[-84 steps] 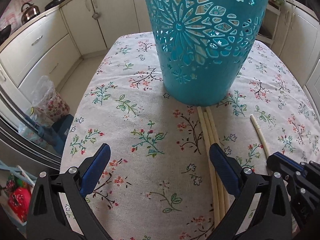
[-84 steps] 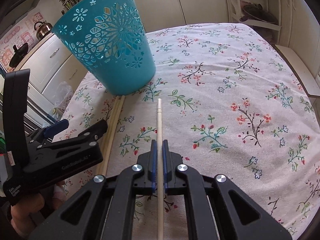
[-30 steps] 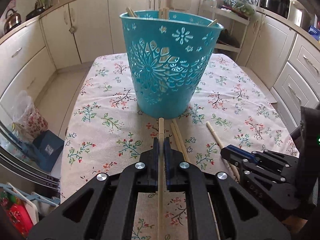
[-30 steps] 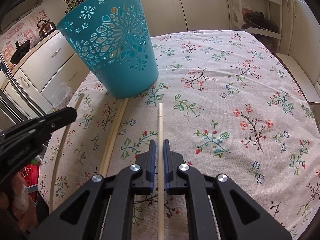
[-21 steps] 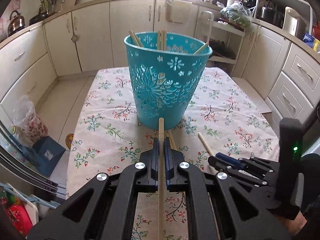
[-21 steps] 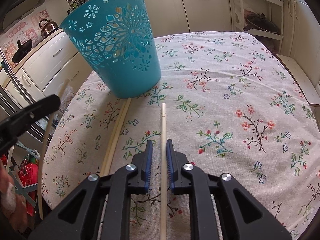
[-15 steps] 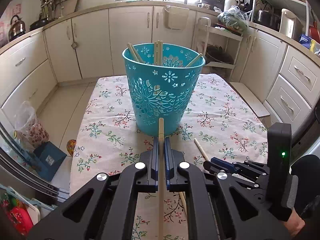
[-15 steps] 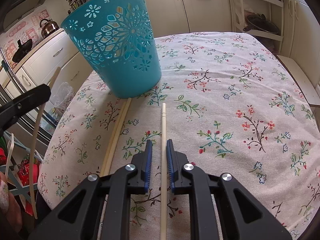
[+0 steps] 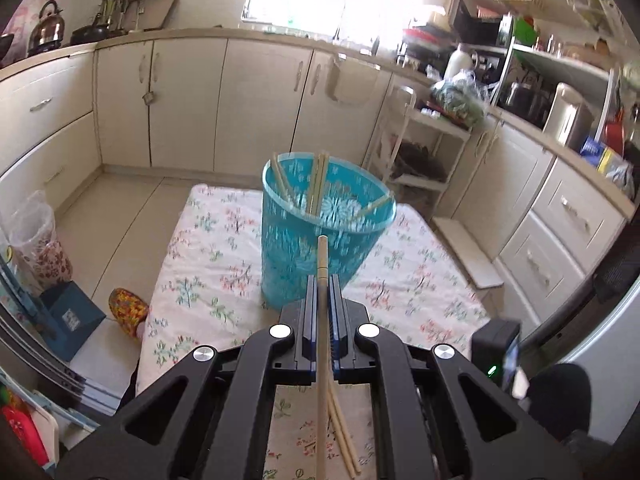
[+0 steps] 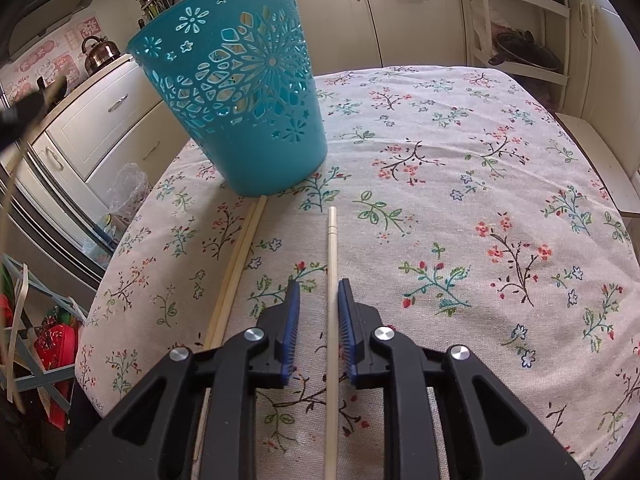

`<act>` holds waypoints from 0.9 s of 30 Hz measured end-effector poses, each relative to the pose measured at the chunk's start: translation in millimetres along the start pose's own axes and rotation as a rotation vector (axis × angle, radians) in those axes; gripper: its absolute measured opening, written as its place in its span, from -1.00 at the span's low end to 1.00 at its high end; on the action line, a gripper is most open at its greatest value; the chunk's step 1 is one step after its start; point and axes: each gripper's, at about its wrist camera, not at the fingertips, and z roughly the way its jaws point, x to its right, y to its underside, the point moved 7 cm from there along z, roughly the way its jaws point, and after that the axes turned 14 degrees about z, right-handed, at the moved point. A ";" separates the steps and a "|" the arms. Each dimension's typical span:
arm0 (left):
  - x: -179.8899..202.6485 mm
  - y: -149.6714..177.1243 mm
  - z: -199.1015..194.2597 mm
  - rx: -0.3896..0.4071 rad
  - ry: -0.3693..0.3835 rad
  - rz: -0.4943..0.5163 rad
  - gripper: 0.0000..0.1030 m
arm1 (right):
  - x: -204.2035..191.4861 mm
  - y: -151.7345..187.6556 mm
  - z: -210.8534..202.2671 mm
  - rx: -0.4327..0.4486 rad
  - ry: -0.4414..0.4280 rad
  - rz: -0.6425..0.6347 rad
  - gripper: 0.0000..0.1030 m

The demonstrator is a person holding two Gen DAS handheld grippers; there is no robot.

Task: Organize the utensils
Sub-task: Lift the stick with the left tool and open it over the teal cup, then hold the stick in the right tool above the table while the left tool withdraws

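Teal and pierced with flower cut-outs, the round plastic basket (image 9: 326,232) stands on the bench (image 10: 500,184) under a floral cloth, with several wooden chopsticks already leaning inside it. The left gripper (image 9: 322,320) is clamped on a long bamboo chopstick (image 9: 322,264), whose shaft runs straight along the gripper's fingers and whose free tip points ahead at the basket's near wall, just below the rim. That alignment is what the coming move turns on: the basket lies directly ahead of and below this gripper, so the tip likely has to clear the rim before the stick can drop in end first.

The right gripper (image 10: 319,312) sits low over the bench, its jaws opening around a pale single chopstick (image 10: 331,280) that lies flat on the cloth between the pads, which do not press on it. Its long axis points toward the basket's base. Left of it, a pair of bamboo chopsticks (image 10: 240,260) lies on the cloth, its far end almost touching the basket's foot. The left hand, already carrying a stick, is better placed for the next drop.
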 end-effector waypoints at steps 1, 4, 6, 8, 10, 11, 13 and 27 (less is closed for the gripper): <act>-1.9 -10.4 -6.1 0.025 0.003 -0.006 -0.90 | -0.2 0.1 0.0 -0.001 -0.002 0.001 -0.58; -3.9 -33.9 -16.7 0.076 0.007 -0.018 -0.90 | 0.7 -0.8 0.5 -0.004 -0.006 0.006 -0.58; -5.8 -51.5 -21.2 0.113 0.004 -0.025 -0.90 | 0.4 -0.8 0.7 -0.006 -0.009 0.009 -0.58; -8.8 -67.5 -22.6 0.148 -0.004 -0.031 -0.90 | 1.0 -0.9 0.8 -0.007 -0.011 0.013 -0.58; -12.2 -86.0 -23.3 0.195 -0.013 -0.041 -0.90 | 1.4 -1.2 0.8 -0.008 -0.014 0.017 -0.58; -13.5 -94.6 -23.1 0.217 -0.018 -0.044 -0.90 | 1.9 -1.4 0.6 -0.009 -0.016 0.019 -0.58; -15.5 -109.3 -22.2 0.252 -0.028 -0.051 -0.90 | 2.7 -1.7 0.7 -0.010 -0.020 0.022 -0.58; -36.4 -160.0 62.6 0.327 -0.136 -0.084 -0.90 | 5.5 -4.3 1.9 -0.014 -0.047 0.045 -0.57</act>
